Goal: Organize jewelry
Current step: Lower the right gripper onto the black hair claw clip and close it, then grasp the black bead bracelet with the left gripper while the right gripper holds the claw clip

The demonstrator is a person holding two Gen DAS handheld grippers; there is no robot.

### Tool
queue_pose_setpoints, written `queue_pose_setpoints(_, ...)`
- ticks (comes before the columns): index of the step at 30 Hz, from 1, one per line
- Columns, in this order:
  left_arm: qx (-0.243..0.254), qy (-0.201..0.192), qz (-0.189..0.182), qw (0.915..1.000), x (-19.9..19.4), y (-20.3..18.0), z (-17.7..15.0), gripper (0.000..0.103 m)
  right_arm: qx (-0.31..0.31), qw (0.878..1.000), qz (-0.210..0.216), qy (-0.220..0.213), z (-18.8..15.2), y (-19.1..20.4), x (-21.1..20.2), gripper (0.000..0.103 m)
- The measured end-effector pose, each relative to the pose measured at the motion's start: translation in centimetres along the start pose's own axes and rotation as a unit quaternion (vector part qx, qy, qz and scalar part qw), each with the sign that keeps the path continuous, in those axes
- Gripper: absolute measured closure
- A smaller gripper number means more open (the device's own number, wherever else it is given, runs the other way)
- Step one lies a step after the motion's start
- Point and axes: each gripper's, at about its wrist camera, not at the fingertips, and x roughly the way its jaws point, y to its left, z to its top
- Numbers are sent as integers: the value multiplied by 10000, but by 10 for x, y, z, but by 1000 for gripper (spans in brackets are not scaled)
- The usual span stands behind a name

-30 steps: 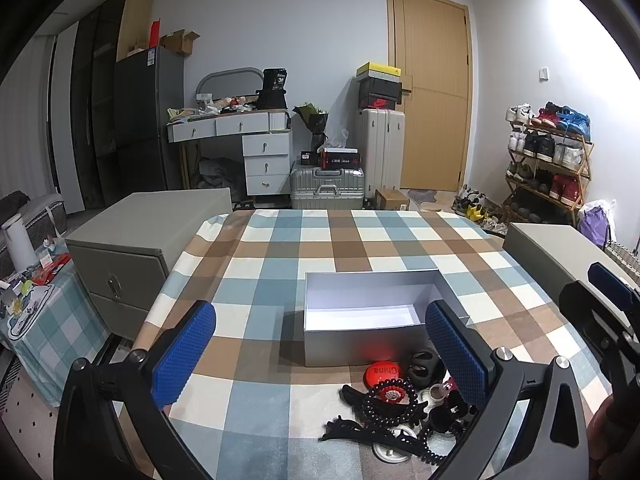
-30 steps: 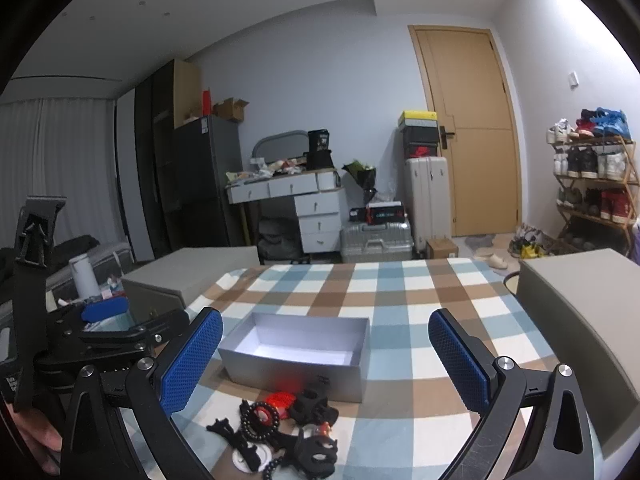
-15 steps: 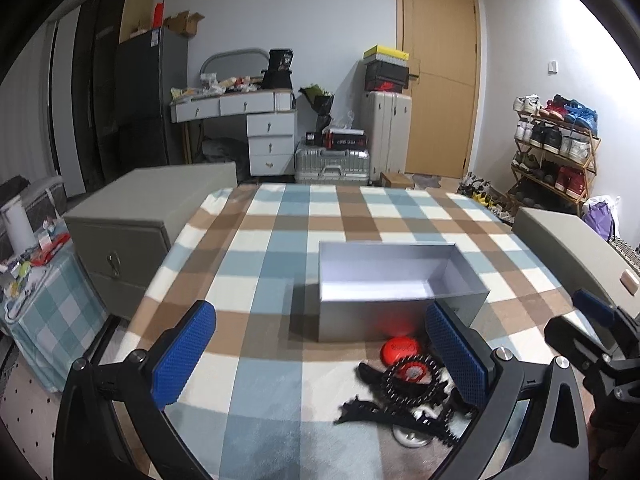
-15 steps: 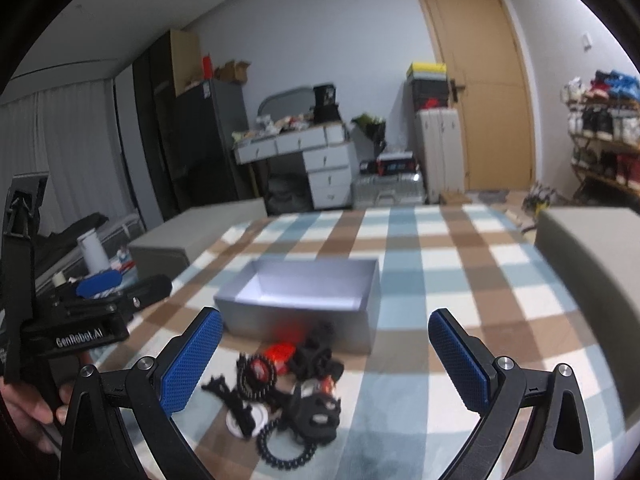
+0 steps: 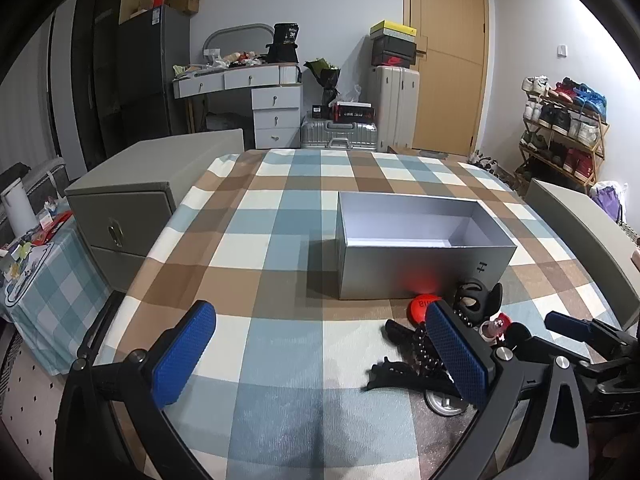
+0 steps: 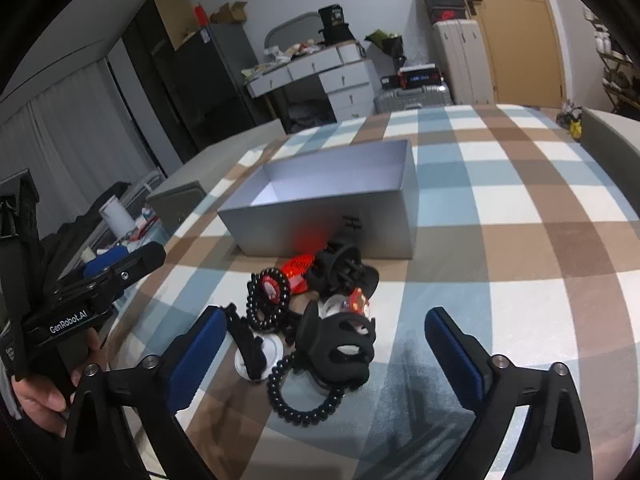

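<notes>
Low in the right wrist frame, the right tool [image 6: 326, 354] is hovering wide open and holding nothing, its blue pads straddling the jewelry pile [image 6: 316, 312] lying on the checkered bench [image 6: 520, 208] just before the grey box [image 6: 328, 196]. Across the left wrist frame's bottom, the left tool [image 5: 320, 354] is gaping empty, the pile at lower right.

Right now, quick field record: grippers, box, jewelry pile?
left gripper: open, empty, above the checked tablecloth
right gripper: open, empty, over the pile
silver rectangular cardboard box: open top, nothing seen inside
pile: black claw hair clip, black coiled hair tie, black bead bracelet, round red item
pile location: on the cloth against the box's near wall
</notes>
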Motion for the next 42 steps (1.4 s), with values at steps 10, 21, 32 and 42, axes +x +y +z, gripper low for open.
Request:
queue_pose_setpoints(10, 1, 98, -53, 9999, 6, 1, -2, 1, 187, 9994, 25, 303, -6, -7, 11, 28)
queue_pose_setpoints(21, 89, 142, -34, 9999, 9, -3, -2, 1, 452, 9981, 389, 177, -9, -18, 5, 57)
queue_pose_setpoints(32, 222, 563, -633, 9962, 23, -23, 0, 1, 576, 9962, 485, -449, -3, -25, -19, 58)
queue_pose_setpoints(42, 624, 1064, -1078, 9865, 45, -52, -4, 1, 556, 9957, 381, -630, -4, -32, -30, 57)
